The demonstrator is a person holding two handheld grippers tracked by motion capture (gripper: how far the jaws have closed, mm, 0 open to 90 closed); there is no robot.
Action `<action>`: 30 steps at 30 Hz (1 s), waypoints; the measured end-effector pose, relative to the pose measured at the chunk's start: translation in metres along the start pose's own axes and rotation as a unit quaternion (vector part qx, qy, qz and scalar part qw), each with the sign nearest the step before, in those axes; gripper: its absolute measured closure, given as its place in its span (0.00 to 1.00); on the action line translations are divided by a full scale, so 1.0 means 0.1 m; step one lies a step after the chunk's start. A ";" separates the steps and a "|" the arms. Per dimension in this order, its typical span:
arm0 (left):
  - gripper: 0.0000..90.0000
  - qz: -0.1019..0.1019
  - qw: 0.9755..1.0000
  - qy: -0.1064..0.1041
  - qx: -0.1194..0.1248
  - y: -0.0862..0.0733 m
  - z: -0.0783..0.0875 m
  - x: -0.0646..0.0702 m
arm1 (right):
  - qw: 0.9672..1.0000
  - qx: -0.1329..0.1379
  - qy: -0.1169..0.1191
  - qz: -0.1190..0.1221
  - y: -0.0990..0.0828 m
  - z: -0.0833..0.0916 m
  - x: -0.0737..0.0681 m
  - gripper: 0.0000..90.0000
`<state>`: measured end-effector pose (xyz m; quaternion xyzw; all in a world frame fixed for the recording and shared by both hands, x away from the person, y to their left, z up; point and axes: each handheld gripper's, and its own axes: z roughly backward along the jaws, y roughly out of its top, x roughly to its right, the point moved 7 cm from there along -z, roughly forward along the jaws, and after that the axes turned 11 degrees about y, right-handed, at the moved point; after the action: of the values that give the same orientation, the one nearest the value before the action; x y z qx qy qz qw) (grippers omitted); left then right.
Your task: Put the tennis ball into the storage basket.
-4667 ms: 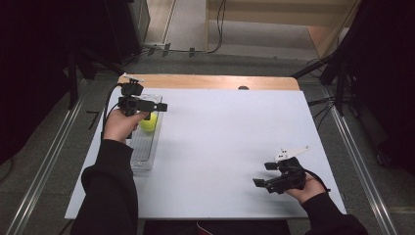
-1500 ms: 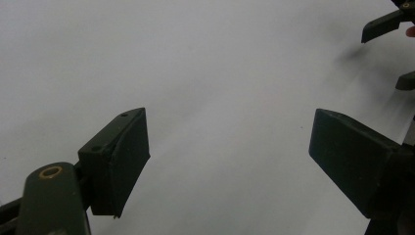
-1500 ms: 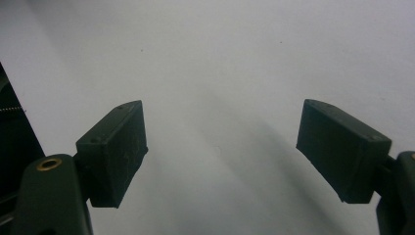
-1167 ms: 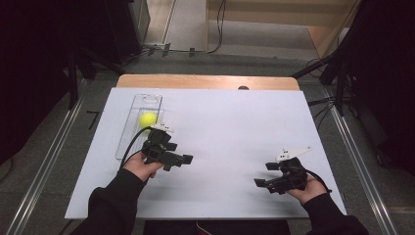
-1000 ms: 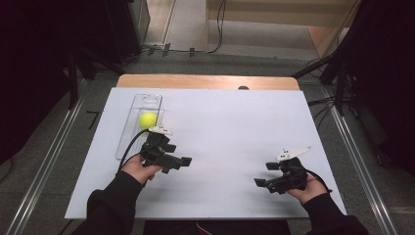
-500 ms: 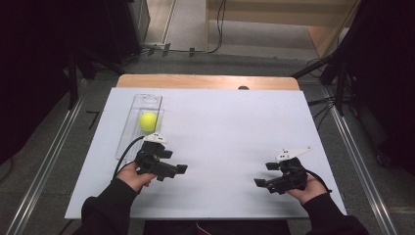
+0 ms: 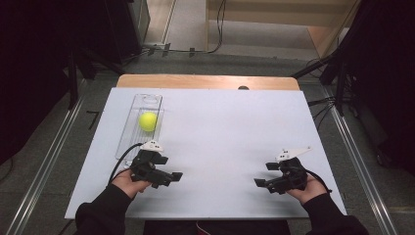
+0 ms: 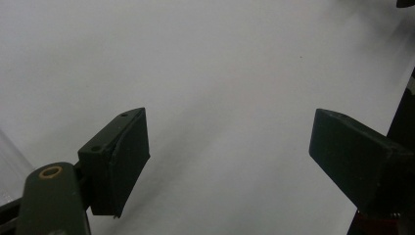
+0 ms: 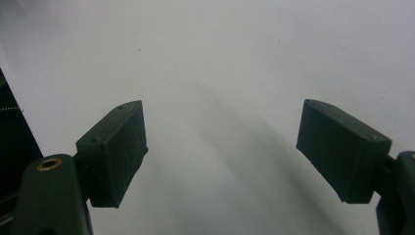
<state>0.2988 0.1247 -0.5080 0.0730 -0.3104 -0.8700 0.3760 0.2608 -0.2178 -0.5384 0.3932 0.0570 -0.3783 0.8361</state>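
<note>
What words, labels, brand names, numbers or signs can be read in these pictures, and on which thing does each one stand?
None: no text can be read in any view.
The yellow ball, the clear tray, the white table sheet, the left gripper and the right gripper carry no visible print.
The black jaw pads in both gripper views are plain.

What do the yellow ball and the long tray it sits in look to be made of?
The ball looks like a tennis ball: yellow-green with a dull, non-glossy surface that suggests felt, though the seam is too small to tell. The tray seems to be clear, glossy plastic: the white table shows straight through it and its rim catches light.
</note>
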 end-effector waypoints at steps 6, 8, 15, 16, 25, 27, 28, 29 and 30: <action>0.17 0.004 1.000 -0.005 0.013 -0.04 0.05 -0.02 | 1.000 0.000 -0.001 0.001 0.00 0.00 0.01 0.19; 0.17 0.002 1.000 -0.007 0.014 -0.05 0.06 -0.01 | 1.000 0.000 0.000 0.001 0.00 0.00 0.01 0.19; 0.17 0.000 1.000 -0.002 0.016 -0.11 0.11 -0.04 | 1.000 -0.001 0.000 0.003 -0.01 0.01 0.01 0.19; 0.17 0.001 1.000 -0.001 0.016 -0.12 0.12 -0.05 | 1.000 0.000 -0.001 0.001 -0.01 0.01 0.01 0.19; 0.17 0.003 1.000 -0.004 0.019 -0.15 0.15 -0.07 | 1.000 -0.001 0.000 0.001 -0.01 0.00 0.00 0.19; 0.17 0.002 1.000 -0.005 0.019 -0.16 0.15 -0.07 | 1.000 -0.002 0.000 0.001 -0.01 0.01 0.01 0.19; 0.17 0.001 1.000 -0.006 0.018 -0.16 0.16 -0.07 | 1.000 -0.002 0.000 0.001 -0.01 0.01 0.01 0.19; 0.17 0.001 1.000 -0.006 0.018 -0.16 0.16 -0.07 | 1.000 -0.002 0.000 0.001 -0.01 0.01 0.01 0.19; 0.17 -0.001 1.000 -0.006 0.018 -0.16 0.16 -0.07 | 1.000 -0.002 0.000 0.000 -0.01 0.01 0.01 0.19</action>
<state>0.2883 0.1458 -0.5058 0.0744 -0.3281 -0.8650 0.3722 0.2606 -0.2190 -0.5388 0.3917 0.0574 -0.3779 0.8369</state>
